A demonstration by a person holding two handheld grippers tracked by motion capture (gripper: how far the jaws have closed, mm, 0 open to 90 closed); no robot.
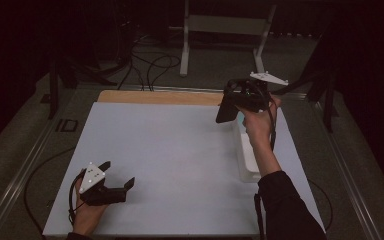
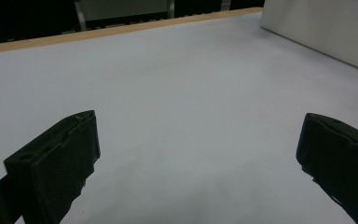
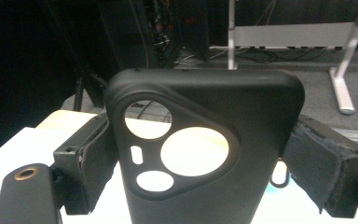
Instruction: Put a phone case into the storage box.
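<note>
A black phone case with a cut-out for camera lenses stands upright between the jaws of my right gripper, which is shut on its sides. In the high view the right gripper is held above the far right of the table, and the phone case hangs down from it, above the far end of a white box. My left gripper rests low at the near left of the white table surface. Its jaws are wide apart with nothing between them, as the left gripper view confirms.
The white box lies along the table's right side, with something teal at its far end. A wooden strip runs along the table's far edge. Beyond it are cables and a white metal stand on the floor.
</note>
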